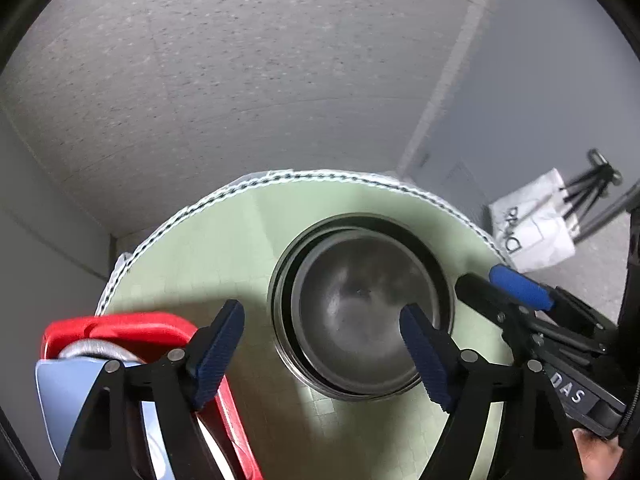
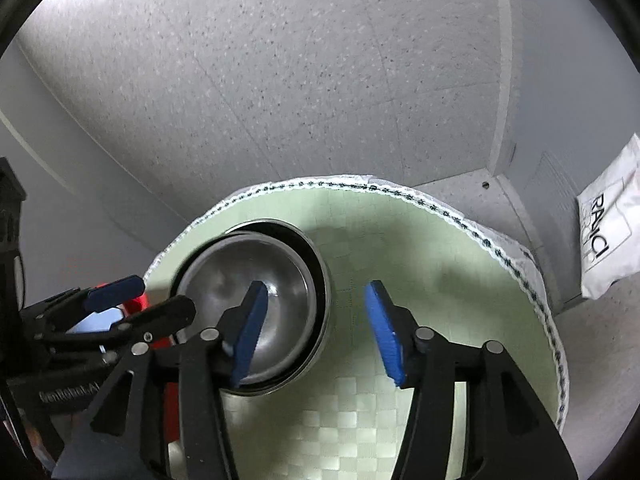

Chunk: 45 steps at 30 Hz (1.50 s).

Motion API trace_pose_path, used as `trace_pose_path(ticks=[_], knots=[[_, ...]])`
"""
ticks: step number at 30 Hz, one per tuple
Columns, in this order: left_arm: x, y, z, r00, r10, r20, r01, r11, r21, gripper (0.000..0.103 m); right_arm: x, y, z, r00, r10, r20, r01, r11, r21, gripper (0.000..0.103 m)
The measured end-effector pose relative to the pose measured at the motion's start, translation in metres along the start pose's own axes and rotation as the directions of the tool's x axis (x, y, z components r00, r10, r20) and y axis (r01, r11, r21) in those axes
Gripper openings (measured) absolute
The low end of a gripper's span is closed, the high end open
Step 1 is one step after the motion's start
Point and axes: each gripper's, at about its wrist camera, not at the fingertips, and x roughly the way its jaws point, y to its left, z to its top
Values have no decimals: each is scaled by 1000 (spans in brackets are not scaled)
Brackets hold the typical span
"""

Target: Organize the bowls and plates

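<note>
A stack of steel bowls (image 1: 360, 308) sits on a pale green checked cloth (image 1: 224, 256); the top bowl lies tilted inside the one below. It also shows in the right wrist view (image 2: 256, 304). My left gripper (image 1: 324, 354) is open and empty, hovering over the stack's left side, its right pad over the bowl. My right gripper (image 2: 316, 334) is open and empty above the stack's right edge, its left pad over the bowl. The right gripper (image 1: 516, 292) shows at right in the left wrist view. The left gripper (image 2: 132, 300) shows at left in the right wrist view.
A red rack (image 1: 120, 328) holding a pale blue plate (image 1: 72, 380) and a steel rim stands at the table's left. A white paper bag (image 1: 532, 224) and a tripod (image 1: 596, 184) stand on the floor to the right. The cloth's edge (image 2: 520, 272) curves round the table.
</note>
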Motion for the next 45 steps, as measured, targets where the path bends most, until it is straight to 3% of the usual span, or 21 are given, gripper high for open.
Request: trace_pose_path(ticks=[6, 18, 23, 24, 25, 28, 30, 39, 45], knots=[[17, 24, 17, 995, -26, -100, 28, 999, 19, 82, -4, -3, -7, 1000, 23, 10, -23, 998, 58, 65], [72, 43, 29, 979, -12, -203, 12, 1000, -3, 82, 39, -5, -27, 990, 111, -84, -96, 982, 165, 66], [89, 38, 30, 980, 10, -197, -7, 1000, 16, 74, 58, -3, -33, 980, 144, -136, -119, 977, 177, 66], [92, 35, 31, 980, -4, -200, 9, 1000, 24, 70, 60, -2, -33, 979, 150, -140, -125, 977, 174, 66], [99, 33, 31, 977, -19, -213, 25, 999, 22, 60, 61, 0, -33, 978, 152, -143, -127, 977, 169, 68], [111, 23, 27, 976, 32, -216, -15, 997, 80, 57, 67, 2, -33, 976, 153, -153, -128, 978, 166, 67], [117, 18, 27, 972, -19, -235, 38, 996, 76, 49, 69, 1, -34, 975, 159, -158, -132, 976, 171, 64], [115, 13, 24, 980, -24, -198, 38, 997, 64, 48, 72, -14, -38, 973, 177, -149, -145, 968, 205, 35], [95, 5, 11, 982, -40, -183, 50, 997, 54, 41, 62, -29, -43, 972, 196, -131, -159, 955, 249, 32]])
